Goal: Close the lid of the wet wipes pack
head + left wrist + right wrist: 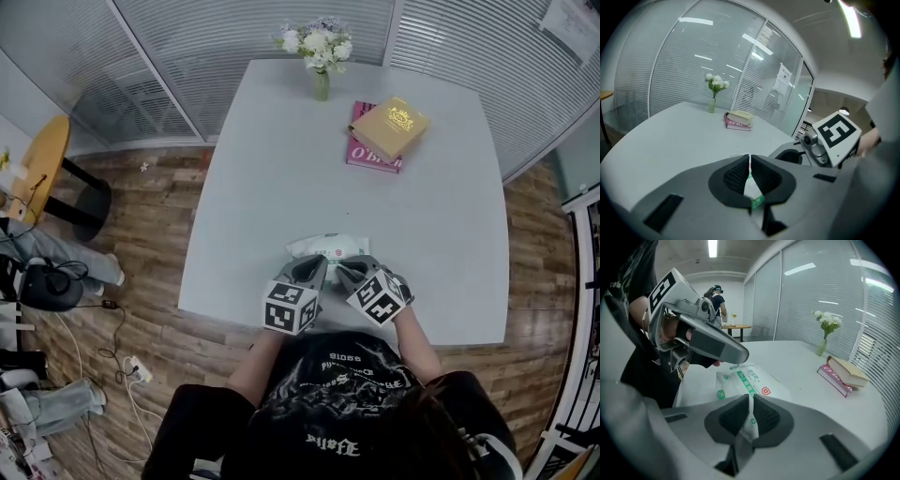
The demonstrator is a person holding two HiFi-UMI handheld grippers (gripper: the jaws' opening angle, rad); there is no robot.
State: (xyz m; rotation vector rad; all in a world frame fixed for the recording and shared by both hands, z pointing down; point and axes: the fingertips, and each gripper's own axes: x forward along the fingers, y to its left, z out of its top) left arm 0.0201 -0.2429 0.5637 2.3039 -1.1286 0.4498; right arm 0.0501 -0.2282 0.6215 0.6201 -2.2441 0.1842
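White film printed in green made up the wet wipes pack (328, 247), which was found lying flat near the front edge of the pale surface (281, 159), just before the person and well apart from the vase of flowers (321, 56) and the two stacked books (382, 133) at the far end. The left gripper (317, 267) and the right gripper (352, 270) were set close beside each other at the pack's near side. The left gripper's fingers (733, 176) were seen pressed almost together on a thin strip of the white-and-green film, so that an edge of the pack was pinched. The right gripper's fingers (769, 417) were likewise closed on a raised fold of film standing up from the pack's body. Whether that fold was the lid flap or an end seam could not be told, and no open mouth was shown. The step in hand was judged to be the securing of the pack and the taking-up of its flap, the closing itself not yet being done. For the next move, the pack would need to be steadied by one gripper while the flap was laid over the opening and pressed flat.
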